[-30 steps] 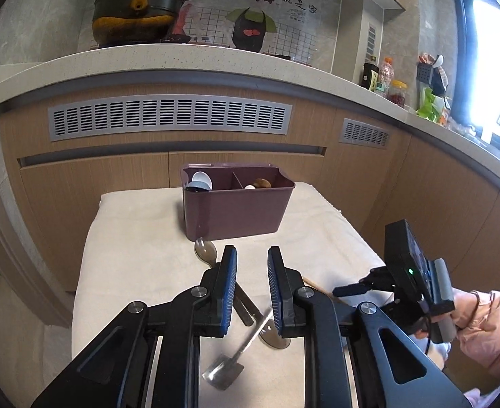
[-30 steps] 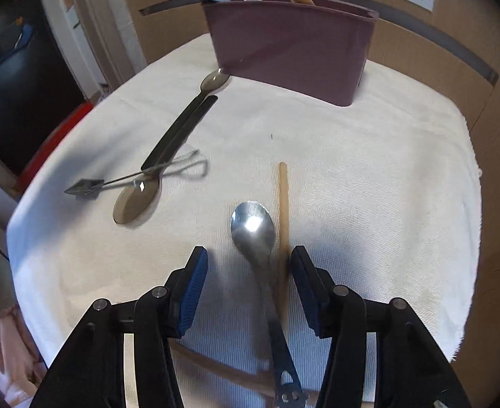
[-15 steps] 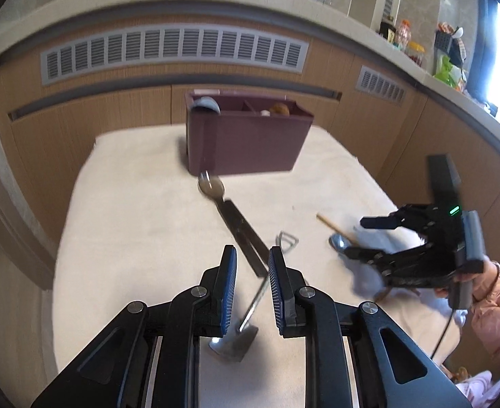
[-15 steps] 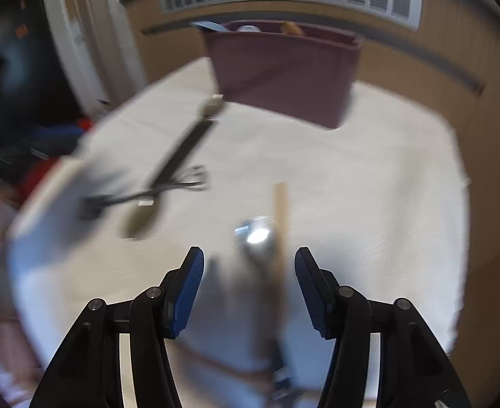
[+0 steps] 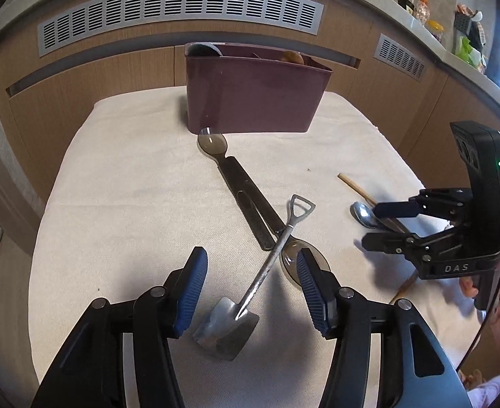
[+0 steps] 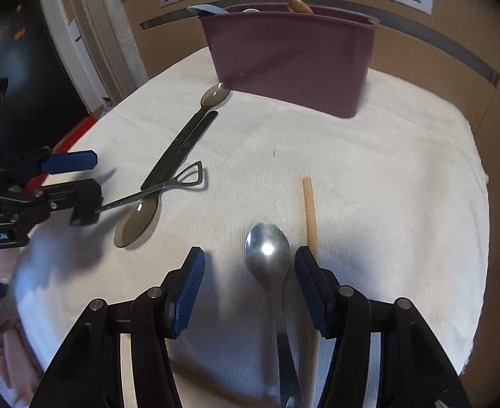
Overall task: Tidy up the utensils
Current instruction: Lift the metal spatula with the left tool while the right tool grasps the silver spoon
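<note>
- The white cloth-covered table (image 5: 121,183) carries everything, with the maroon utensil box (image 5: 253,98) standing at its far edge, a few handles already poking out of the top.
- Just in front of the box lie two long dark spoons (image 5: 246,200), side by side and head to tail, one bowl nearly touching the box wall.
- Left gripper (image 5: 250,292) sits low over the near end, jaws opening as we watch, the little shovel-shaped spoon (image 5: 267,272) between them but not pinched; its stem rests across a dark spoon's bowl.
- Right gripper (image 6: 246,285), further from the box on the other side, jaws about half apart, straddling the shiny steel spoon (image 6: 268,251); pads not touching it.
- A wooden chopstick (image 6: 309,210) lies just beside that steel spoon, against the right-hand pad.
- My read: both are at the picking-up step. Next, each needs to close squarely on its handle, and the right must avoid catching the chopstick too, then carry to the box.
</note>
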A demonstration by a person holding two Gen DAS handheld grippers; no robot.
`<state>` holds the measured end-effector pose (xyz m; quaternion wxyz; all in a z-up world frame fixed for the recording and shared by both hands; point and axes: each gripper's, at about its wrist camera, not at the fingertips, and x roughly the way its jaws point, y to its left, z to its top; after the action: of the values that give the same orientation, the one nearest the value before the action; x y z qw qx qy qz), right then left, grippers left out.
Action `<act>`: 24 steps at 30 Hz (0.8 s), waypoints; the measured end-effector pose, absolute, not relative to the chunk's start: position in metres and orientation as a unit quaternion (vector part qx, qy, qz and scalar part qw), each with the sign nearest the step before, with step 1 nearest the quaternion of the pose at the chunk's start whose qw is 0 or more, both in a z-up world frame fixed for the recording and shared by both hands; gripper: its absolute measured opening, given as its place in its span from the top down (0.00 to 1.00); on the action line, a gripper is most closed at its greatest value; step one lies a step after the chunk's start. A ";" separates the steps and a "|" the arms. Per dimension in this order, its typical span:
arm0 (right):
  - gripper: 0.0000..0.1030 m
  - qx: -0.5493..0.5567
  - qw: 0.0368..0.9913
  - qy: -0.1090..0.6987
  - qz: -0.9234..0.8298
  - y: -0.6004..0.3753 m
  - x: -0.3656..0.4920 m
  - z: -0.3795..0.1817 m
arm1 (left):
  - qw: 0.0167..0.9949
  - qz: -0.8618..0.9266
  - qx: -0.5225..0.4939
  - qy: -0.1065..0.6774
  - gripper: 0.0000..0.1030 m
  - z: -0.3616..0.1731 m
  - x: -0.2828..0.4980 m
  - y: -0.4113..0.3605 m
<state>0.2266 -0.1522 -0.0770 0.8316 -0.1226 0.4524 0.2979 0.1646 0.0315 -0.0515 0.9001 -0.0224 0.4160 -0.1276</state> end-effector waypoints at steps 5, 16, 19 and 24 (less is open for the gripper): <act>0.76 -0.164 0.838 0.440 0.278 -0.147 0.225 -0.074 | 0.896 -0.134 -0.023 0.422 0.46 -0.053 0.163 0.034; 0.75 -0.107 0.861 0.414 0.276 -0.177 0.196 -0.040 | 0.842 -0.247 0.134 0.462 0.48 -0.045 0.201 -0.028; 0.75 -0.094 0.863 0.406 0.285 -0.179 0.194 -0.034 | 0.816 -0.244 0.200 0.484 0.61 -0.057 0.222 -0.050; 0.75 -0.090 0.864 0.400 0.292 -0.181 0.190 -0.035 | 0.797 -0.232 0.211 0.516 0.63 -0.066 0.247 -0.064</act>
<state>0.1905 -0.1809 -0.0352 0.8643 -0.0901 0.3996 0.2918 0.2467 -0.0638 -0.0659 0.7968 0.2107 0.5165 -0.2323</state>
